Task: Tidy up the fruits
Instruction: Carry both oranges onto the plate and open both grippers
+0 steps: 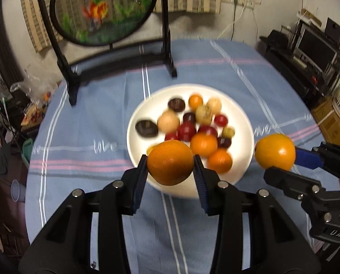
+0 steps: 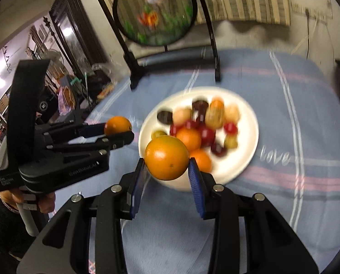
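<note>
Blue striped cloth (image 1: 96, 114) covers the surface, with a white plate (image 1: 133, 141) of mixed fruit at its middle and a round goldfish screen (image 1: 101, 9) on a black stand behind it. At left, the left hand-held gripper (image 1: 170, 163) has its blue pads pressed on an orange (image 1: 170, 162), carried above the plate's near rim, with the stem end seemingly turned low. To its right, the right hand-held gripper (image 2: 167, 164) grips a second orange (image 2: 166, 157) the same way, clear of the plate's right edge in the left camera. Both fruits are nearly round, so no long axis matters. The plate lies ahead of and below both hand-held grippers; the left looks nearer its centre. No sorting spot is visible, so the destination cannot be told.
</note>
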`<state>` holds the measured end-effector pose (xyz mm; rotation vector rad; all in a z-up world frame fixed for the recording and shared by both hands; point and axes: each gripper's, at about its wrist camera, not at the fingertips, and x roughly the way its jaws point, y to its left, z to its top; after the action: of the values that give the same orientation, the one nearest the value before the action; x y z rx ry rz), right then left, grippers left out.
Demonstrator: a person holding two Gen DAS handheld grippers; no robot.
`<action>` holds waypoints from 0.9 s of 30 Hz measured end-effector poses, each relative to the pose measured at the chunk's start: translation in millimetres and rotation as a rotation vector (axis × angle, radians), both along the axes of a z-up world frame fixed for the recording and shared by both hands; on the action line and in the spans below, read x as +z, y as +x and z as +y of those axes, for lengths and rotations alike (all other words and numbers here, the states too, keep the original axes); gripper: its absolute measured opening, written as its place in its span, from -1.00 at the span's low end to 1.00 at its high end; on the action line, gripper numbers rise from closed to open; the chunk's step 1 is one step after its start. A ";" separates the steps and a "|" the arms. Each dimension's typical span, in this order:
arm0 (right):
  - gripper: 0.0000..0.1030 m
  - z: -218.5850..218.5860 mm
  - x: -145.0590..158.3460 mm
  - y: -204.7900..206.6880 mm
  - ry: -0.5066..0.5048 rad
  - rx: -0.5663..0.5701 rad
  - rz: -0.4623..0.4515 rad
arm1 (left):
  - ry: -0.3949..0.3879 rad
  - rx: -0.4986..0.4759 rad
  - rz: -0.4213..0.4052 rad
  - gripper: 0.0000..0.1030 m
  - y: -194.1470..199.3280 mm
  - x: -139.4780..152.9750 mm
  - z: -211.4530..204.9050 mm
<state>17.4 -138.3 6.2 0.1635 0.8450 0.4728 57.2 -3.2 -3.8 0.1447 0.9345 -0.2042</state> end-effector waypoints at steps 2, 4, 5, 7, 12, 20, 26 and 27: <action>-0.26 -2.6 14.0 6.4 0.002 -0.002 -0.036 | -0.008 0.001 -0.020 -0.22 5.4 10.7 -2.8; -0.26 -3.9 21.2 13.7 0.009 -0.005 -0.053 | -0.014 0.005 -0.028 -0.22 11.4 17.6 -5.3; -0.26 -4.4 22.7 16.1 0.011 -0.006 -0.058 | -0.017 0.005 -0.030 -0.22 13.2 18.6 -6.1; -0.26 -5.6 23.9 22.6 0.015 -0.008 -0.063 | -0.022 0.006 -0.030 -0.22 17.7 19.3 -7.9; -0.26 -8.0 22.8 36.4 0.012 -0.009 -0.060 | -0.023 0.012 -0.017 -0.22 27.4 11.5 -6.2; -0.26 -8.2 12.3 53.6 0.010 -0.011 -0.038 | -0.017 0.034 0.007 -0.22 48.1 -2.5 -3.2; -0.26 -7.9 4.0 61.2 0.001 -0.014 -0.018 | -0.014 0.032 0.018 -0.22 59.4 -9.5 -5.7; -0.26 -7.8 3.4 62.1 0.000 -0.016 -0.017 | -0.014 0.032 0.020 -0.22 61.4 -10.7 -5.9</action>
<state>79.5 -146.1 9.5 0.1659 0.8262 0.4587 118.6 -9.1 -14.5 0.1144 0.9542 -0.1826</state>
